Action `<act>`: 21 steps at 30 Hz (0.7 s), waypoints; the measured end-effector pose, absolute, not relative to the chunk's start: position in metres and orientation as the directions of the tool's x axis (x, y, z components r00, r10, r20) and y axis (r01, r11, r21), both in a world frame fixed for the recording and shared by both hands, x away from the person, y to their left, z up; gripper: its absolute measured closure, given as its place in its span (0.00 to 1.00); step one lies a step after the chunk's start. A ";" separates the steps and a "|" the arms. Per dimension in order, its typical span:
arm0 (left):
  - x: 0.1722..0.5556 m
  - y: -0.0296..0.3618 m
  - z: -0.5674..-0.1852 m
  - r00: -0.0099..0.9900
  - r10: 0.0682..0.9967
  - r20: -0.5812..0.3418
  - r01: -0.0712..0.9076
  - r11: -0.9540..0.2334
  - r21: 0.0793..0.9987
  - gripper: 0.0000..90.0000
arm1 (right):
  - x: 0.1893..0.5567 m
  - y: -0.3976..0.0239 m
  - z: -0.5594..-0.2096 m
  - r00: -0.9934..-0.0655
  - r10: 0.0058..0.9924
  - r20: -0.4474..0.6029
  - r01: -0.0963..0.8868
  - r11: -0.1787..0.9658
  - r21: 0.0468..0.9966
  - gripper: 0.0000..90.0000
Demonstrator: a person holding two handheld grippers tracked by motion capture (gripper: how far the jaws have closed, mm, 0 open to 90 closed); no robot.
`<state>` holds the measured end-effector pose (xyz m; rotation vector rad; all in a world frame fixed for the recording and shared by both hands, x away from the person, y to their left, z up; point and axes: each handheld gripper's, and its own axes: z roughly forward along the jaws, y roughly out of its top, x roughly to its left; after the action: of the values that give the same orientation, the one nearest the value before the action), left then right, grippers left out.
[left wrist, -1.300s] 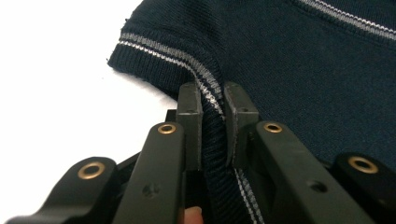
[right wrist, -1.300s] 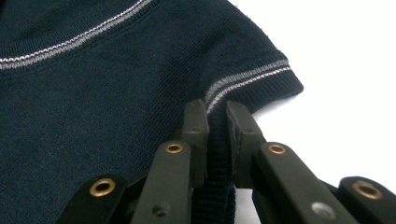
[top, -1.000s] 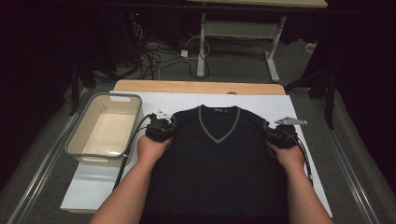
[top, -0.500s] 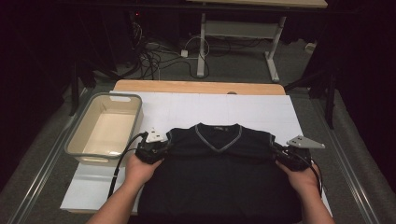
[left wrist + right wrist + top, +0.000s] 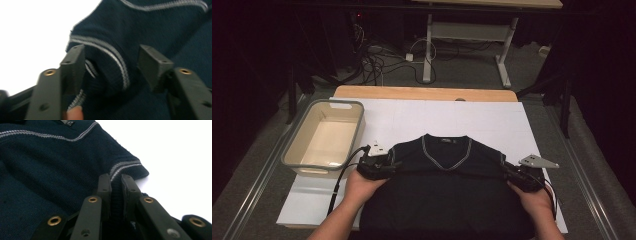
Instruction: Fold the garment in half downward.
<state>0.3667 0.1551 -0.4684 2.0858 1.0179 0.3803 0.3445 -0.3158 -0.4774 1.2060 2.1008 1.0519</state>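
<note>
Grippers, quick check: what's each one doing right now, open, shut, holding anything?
Left gripper: open, jaws have just been opening; the sweater shoulder lies between them, unpinched.
Right gripper: shut on the sweater's other shoulder edge.

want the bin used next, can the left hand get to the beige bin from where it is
Probably yes. The beige bin sits just beside the left tongs, with bare white table cover between. The left tongs have just been opening, with the sweater shoulder lying loose between them, so that hand looks free.

Bare white sheet [image 5: 452, 115] lies open beyond the sweater [image 5: 447, 195]; the tub [image 5: 324, 137] blocks the left.
</note>
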 end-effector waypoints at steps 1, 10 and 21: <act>0.369 0.155 -0.465 0.632 0.772 -0.071 0.538 -0.371 0.757 0.38 | 0.344 -0.316 -0.477 -0.486 0.873 -0.041 0.490 0.311 0.814 0.89; 0.406 0.151 -0.461 0.562 0.816 -0.137 0.587 -0.277 0.761 0.47 | 0.344 -0.315 -0.478 -0.484 0.874 -0.052 0.488 0.318 0.813 0.89; 0.424 0.144 -0.485 0.556 0.826 -0.091 0.652 -0.366 0.665 0.55 | 0.344 -0.314 -0.478 -0.484 0.873 -0.056 0.490 0.323 0.810 0.89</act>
<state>0.4244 0.1436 -0.4846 2.1289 1.1812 0.3398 0.3445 -0.3140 -0.4781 1.1983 2.1018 1.0322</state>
